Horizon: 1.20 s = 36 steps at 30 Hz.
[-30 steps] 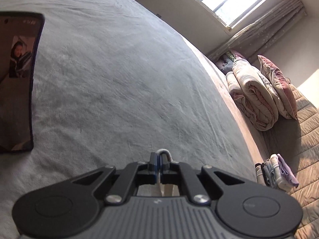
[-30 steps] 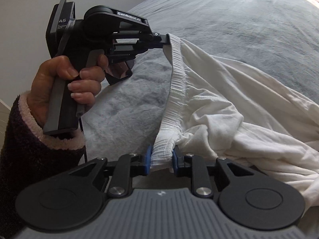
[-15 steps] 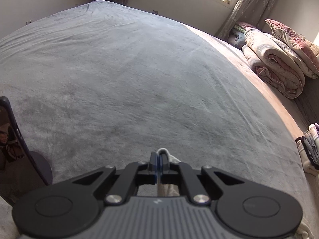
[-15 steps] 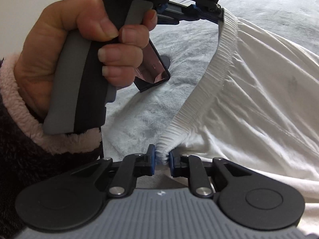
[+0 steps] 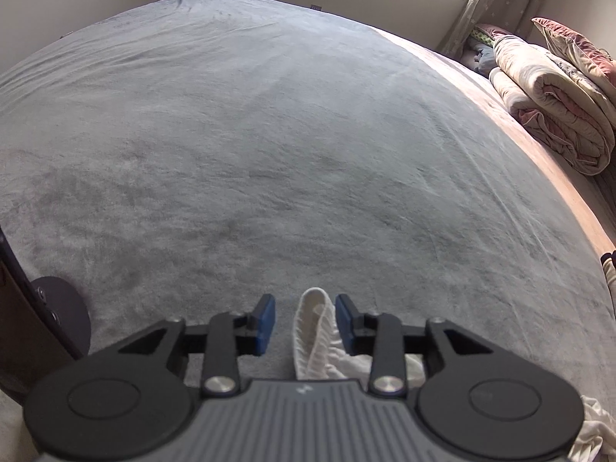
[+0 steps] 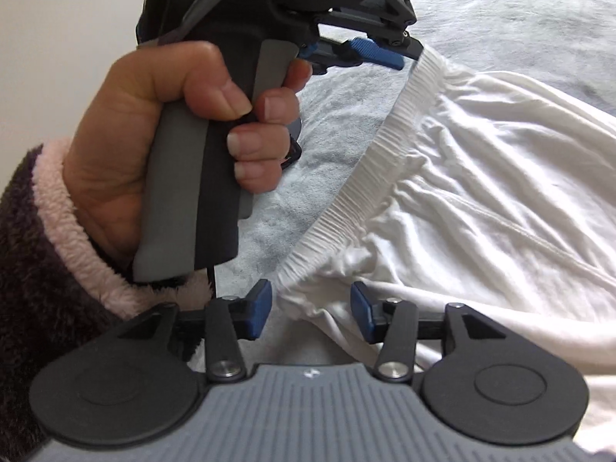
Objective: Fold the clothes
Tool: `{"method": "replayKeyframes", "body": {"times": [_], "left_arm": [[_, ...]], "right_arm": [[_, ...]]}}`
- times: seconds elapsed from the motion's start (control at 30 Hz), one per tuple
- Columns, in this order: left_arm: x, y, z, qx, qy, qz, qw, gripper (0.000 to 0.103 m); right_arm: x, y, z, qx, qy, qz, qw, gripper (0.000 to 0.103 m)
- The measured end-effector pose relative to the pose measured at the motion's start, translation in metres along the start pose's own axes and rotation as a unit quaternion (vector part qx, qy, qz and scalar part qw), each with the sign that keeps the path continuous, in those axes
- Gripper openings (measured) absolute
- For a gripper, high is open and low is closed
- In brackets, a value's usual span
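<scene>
both of my tools are released. my left tool (image 5: 305,321) has its blue pads spread, with the ribbed waistband (image 5: 313,331) of the white garment (image 6: 481,177) standing loose between them, nearer the right pad. my right tool (image 6: 311,310) is spread as well, the other waistband corner lying in its gap. the garment is spread over the grey bed (image 5: 269,134), waistband running between the two tools. my left hand (image 6: 184,142) grips its tool's handle. folded quilts (image 5: 550,100) sit at the far right.
</scene>
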<state>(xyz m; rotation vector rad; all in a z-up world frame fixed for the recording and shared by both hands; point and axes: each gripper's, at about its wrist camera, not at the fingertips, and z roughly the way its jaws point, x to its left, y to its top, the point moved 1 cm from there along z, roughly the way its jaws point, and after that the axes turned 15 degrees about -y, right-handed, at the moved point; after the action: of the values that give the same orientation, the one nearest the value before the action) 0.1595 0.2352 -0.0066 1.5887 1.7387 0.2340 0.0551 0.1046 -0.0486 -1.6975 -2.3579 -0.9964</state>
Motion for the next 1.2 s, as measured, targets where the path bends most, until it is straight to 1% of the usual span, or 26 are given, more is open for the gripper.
{"method": "replayKeyframes", "body": {"times": [0.03, 0.17, 0.27, 0.37, 0.47, 0.6, 0.7, 0.8, 0.87, 0.9, 1.0, 1.1, 1.13, 1.17, 1.2], "left_arm": [[0.0, -0.002, -0.001, 0.002, -0.002, -0.001, 1.0, 0.053], [0.004, -0.009, -0.002, 0.013, -0.01, -0.018, 0.9997, 0.053], [0.008, -0.016, -0.001, 0.01, -0.017, -0.036, 0.9991, 0.053], [0.013, -0.021, 0.002, 0.001, -0.028, -0.058, 0.9979, 0.053], [0.017, -0.023, 0.006, -0.007, -0.03, -0.072, 0.997, 0.053], [0.02, -0.023, 0.01, -0.022, -0.029, -0.082, 0.996, 0.051], [0.021, -0.021, 0.013, -0.028, -0.029, -0.082, 0.9958, 0.049], [0.022, -0.019, 0.015, -0.034, -0.028, -0.084, 0.9955, 0.045], [0.023, -0.019, 0.017, -0.037, -0.027, -0.084, 0.9954, 0.041], [0.023, -0.019, 0.018, -0.039, -0.026, -0.084, 0.9954, 0.041], [0.024, -0.019, 0.02, -0.045, -0.029, -0.087, 0.9948, 0.035], [0.026, -0.02, 0.021, -0.048, -0.032, -0.088, 0.9945, 0.026], [0.026, -0.02, 0.021, -0.048, -0.033, -0.088, 0.9944, 0.023], [0.027, -0.02, 0.021, -0.048, -0.034, -0.087, 0.9945, 0.02], [0.027, -0.02, 0.021, -0.048, -0.035, -0.086, 0.9945, 0.013]], "right_arm": [[-0.006, -0.003, -0.009, -0.003, -0.008, -0.003, 1.0, 0.054], [-0.041, -0.014, -0.047, -0.017, -0.052, 0.0, 0.999, 0.054], [-0.072, -0.021, -0.08, -0.041, -0.087, 0.008, 0.995, 0.054], [-0.101, -0.024, -0.111, -0.072, -0.134, 0.019, 0.988, 0.054], [-0.122, -0.022, -0.139, -0.101, -0.184, 0.026, 0.977, 0.054], [-0.144, -0.022, -0.148, -0.123, -0.23, 0.013, 0.965, 0.054], [-0.148, -0.019, -0.143, -0.123, -0.248, -0.006, 0.961, 0.054], [-0.142, -0.017, -0.133, -0.121, -0.263, -0.043, 0.956, 0.054], [-0.136, -0.015, -0.125, -0.119, -0.273, -0.071, 0.952, 0.052], [-0.134, -0.015, -0.121, -0.118, -0.277, -0.085, 0.95, 0.051], [-0.128, -0.013, -0.108, -0.111, -0.292, -0.119, 0.942, 0.047], [-0.131, -0.013, -0.098, -0.101, -0.314, -0.136, 0.934, 0.036], [-0.132, -0.012, -0.096, -0.098, -0.321, -0.137, 0.932, 0.027], [-0.135, -0.011, -0.097, -0.096, -0.326, -0.136, 0.931, 0.015], [-0.138, -0.01, -0.098, -0.094, -0.331, -0.133, 0.929, 0.011]]}}
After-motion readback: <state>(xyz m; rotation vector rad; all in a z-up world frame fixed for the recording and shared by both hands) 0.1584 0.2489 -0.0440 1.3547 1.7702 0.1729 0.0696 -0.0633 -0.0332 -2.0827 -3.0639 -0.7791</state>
